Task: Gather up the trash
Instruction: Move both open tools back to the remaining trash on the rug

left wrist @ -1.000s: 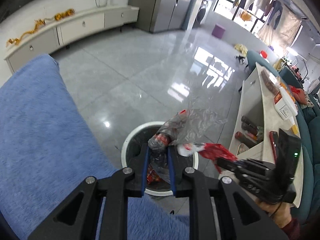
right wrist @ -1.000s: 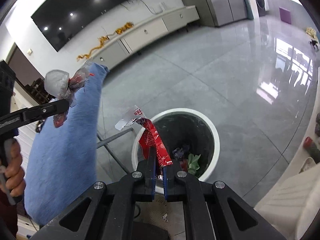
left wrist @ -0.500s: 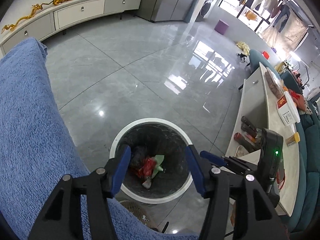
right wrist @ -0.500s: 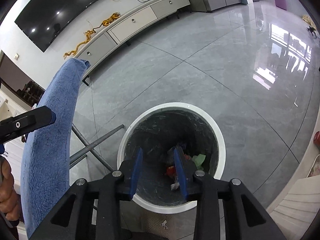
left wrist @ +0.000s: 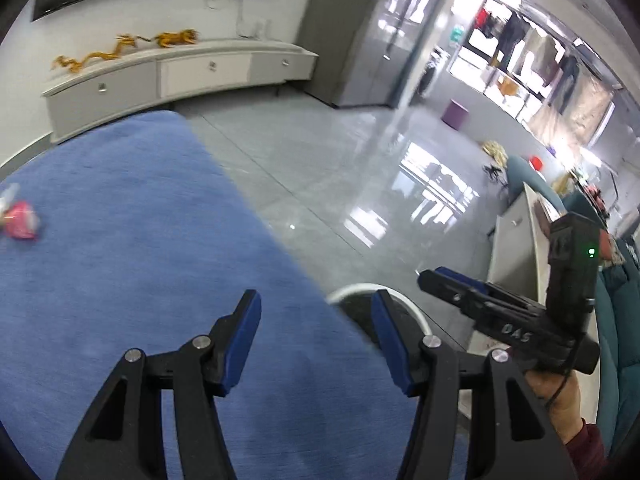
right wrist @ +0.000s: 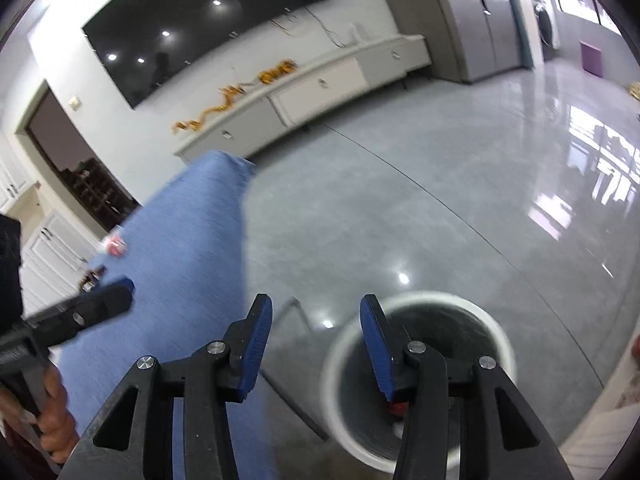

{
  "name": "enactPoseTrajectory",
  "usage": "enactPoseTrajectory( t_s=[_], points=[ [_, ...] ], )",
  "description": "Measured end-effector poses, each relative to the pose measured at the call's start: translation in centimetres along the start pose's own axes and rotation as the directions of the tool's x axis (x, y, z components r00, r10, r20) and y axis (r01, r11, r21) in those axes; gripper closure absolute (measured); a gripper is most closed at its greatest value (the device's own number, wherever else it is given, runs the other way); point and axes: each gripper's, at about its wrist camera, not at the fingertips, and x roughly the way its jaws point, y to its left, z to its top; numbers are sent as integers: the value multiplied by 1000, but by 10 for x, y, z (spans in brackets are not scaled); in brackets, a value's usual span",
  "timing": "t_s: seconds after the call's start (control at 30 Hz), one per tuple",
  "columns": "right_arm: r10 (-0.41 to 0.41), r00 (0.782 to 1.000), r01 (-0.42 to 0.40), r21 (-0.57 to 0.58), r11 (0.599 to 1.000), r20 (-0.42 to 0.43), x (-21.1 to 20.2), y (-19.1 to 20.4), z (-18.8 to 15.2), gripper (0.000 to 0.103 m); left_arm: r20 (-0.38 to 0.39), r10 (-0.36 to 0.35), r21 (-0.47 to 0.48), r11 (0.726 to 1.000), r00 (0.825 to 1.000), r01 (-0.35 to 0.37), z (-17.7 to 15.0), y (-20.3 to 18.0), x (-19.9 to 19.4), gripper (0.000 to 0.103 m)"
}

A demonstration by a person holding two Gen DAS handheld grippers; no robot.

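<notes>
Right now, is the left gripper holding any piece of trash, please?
No, the left gripper is open with nothing between its blue pads, above the blue cloth.

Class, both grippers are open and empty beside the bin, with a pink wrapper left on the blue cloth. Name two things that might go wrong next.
1. The pink wrapper lies at the far edge of the blue cloth; a clumsy grab might push it off.
2. The left gripper and right gripper are close together near the bin; reaching together, they may collide.

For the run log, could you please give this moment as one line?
left gripper: open, empty | right gripper: open, empty | trash bin: holds trash | pink wrapper: on blue cloth
</notes>
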Motion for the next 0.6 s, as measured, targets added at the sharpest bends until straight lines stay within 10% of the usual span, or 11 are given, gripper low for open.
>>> enactPoseTrajectory(
  t_s=[0.27, 0.6],
  points=[
    [187, 982, -183, -135, 974, 20, 18, 101, 20, 60, 130, 197, -127, 975, 972, -181, 6, 88, -90, 47],
    [284, 959, -276, -245, 929, -4, -7, 161, -12, 52, 183, 339, -241, 926, 923, -292, -30, 105, -166, 44]
  ],
)
